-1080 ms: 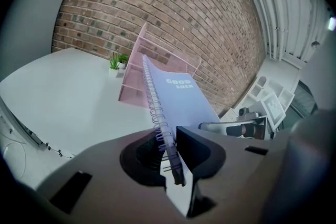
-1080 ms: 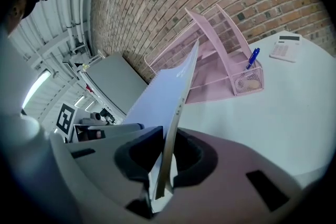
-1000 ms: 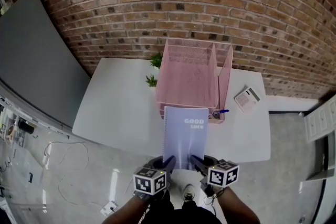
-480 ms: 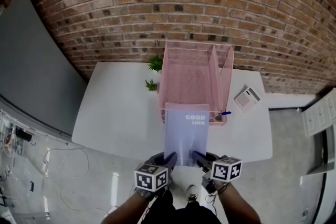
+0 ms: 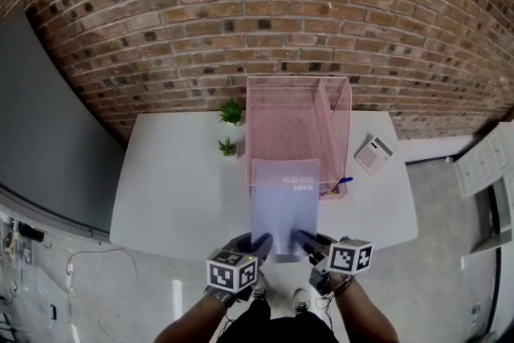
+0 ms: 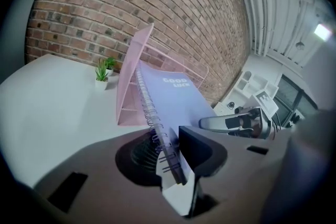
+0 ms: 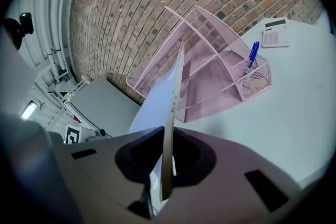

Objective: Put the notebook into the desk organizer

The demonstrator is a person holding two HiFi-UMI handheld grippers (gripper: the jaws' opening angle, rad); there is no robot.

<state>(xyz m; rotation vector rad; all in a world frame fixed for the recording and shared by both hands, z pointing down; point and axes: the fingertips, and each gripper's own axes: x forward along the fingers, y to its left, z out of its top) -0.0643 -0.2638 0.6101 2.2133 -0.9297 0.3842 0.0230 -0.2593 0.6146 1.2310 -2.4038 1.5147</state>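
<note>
Above the table's [image 5: 177, 173] front edge, the lilac spiral notebook [image 5: 285, 201] hangs tilted, far end over the pink mesh desk organizer's [image 5: 289, 116] front. L gripper [image 5: 259, 243] clasps near-left spiral corner, jaws just eased wider. R gripper [image 5: 303, 241] pinches near-right corner, jaws narrow, just closing tighter.

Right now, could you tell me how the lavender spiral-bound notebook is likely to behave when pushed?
Probably fairly stiff: the lavender spiral-bound notebook juts out flat from its near edge without sagging. Likely light: it looks thin edge-on in the right gripper view. Its wire coils might snag the pink wire-mesh desk organizer.
</note>
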